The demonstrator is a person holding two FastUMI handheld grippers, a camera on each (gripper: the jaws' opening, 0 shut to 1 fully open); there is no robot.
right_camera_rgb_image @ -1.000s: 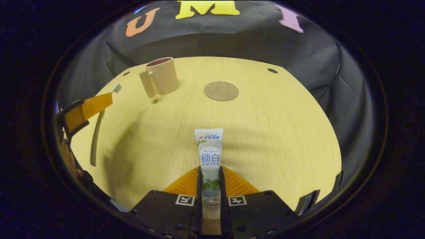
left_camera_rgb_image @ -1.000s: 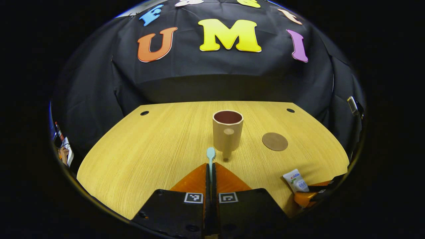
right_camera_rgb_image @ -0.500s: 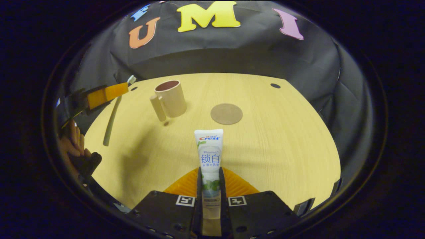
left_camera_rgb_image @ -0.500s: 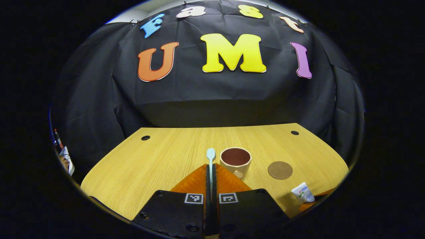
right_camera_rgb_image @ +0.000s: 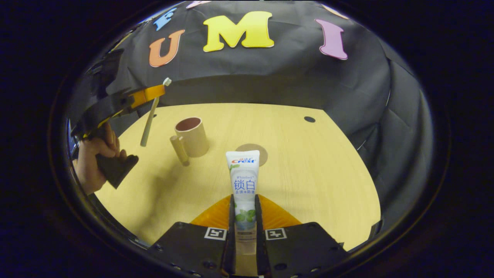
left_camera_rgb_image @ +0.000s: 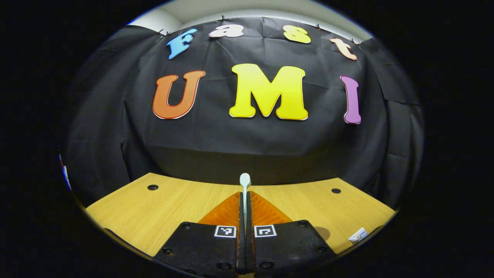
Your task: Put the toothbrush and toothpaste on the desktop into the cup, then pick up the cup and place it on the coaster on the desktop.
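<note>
- The left hand-held gripper [left_camera_rgb_image: 244, 193] pinches the pale slender plastic toothbrush [left_camera_rgb_image: 244, 181]; over the last second it has risen and tipped up, so the toothbrush now hangs at the upper left of the right gripper view, seemingly left of the beige handled cup [right_camera_rgb_image: 191, 136].
- The right hand-held gripper [right_camera_rgb_image: 244, 204] is clamped on the white toothpaste tube [right_camera_rgb_image: 243, 173], held above the yellow wooden surface [right_camera_rgb_image: 308, 173].
- The round brown coaster [right_camera_rgb_image: 260, 152] lies bare, lower right of the cup.
- Both items look lifted for dropping in.

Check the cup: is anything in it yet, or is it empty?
Empty as far as visible. The cup stands upright on the desk, the toothbrush hangs from the left gripper, and the toothpaste sits in the right gripper.
</note>
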